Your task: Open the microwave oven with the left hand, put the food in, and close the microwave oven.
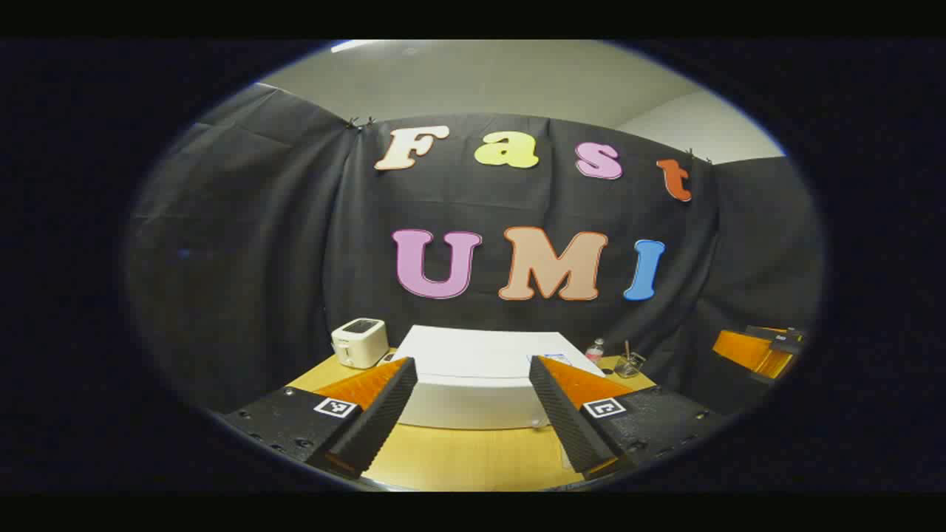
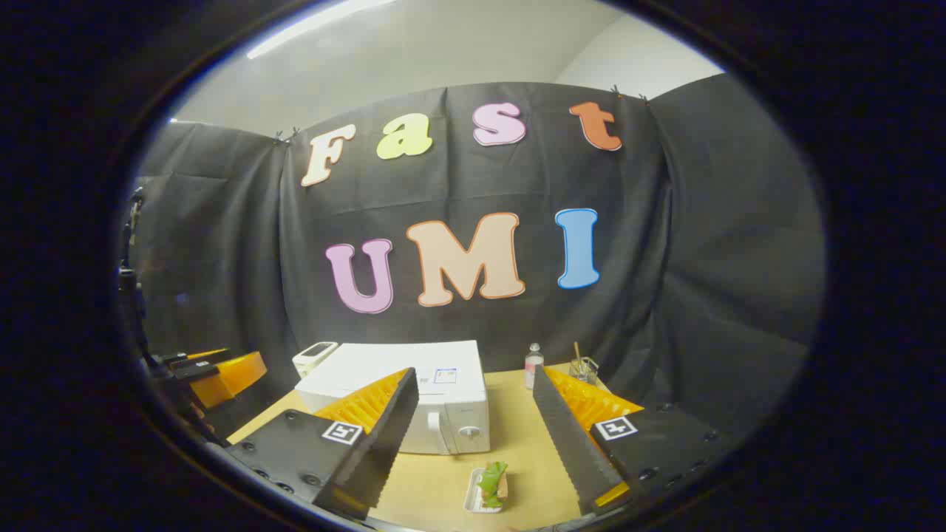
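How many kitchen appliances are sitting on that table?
2. A microwave sits mid-table with its door closed, and a small toaster stands at the table's back corner, just behind the microwave. Smaller machines could be hidden behind the microwave.

Open left tongs [image 1: 473, 414] hang before the closed microwave [image 1: 480, 369] on the table [image 1: 458, 458].
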`<state>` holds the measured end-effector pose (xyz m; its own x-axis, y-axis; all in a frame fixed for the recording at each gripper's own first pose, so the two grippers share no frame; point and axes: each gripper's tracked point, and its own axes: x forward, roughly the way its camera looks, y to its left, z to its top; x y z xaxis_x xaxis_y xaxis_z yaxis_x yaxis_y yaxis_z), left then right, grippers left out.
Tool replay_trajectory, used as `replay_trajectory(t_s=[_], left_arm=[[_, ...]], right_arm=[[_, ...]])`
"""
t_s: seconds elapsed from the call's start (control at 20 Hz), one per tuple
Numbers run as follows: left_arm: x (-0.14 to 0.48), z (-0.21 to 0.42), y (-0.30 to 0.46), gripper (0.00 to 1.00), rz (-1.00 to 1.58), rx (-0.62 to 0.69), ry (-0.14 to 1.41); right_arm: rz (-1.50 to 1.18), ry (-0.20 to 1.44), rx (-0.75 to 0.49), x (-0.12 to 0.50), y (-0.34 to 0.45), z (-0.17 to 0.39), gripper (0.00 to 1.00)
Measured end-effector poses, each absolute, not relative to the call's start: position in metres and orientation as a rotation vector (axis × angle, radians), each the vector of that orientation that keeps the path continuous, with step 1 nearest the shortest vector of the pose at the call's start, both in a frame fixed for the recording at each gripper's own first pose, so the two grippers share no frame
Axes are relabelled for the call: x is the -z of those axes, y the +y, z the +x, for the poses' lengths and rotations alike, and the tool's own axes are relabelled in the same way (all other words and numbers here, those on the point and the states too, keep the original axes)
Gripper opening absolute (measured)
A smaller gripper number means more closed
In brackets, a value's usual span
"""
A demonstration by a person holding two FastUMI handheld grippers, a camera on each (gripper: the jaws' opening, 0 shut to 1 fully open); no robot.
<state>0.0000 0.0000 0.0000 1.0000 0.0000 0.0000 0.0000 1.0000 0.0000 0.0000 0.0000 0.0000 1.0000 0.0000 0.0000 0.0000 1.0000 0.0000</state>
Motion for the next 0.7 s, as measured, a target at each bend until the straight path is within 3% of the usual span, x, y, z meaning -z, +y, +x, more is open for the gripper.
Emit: replay_trajectory(t_s=[0.7], left_arm=[[-0.005, 0.025, 0.016, 0.94, 0.048, -0.067, -0.015]], right_arm=[[-0.032, 0.008, 0.040, -0.011, -0.034, 0.028, 0.92]])
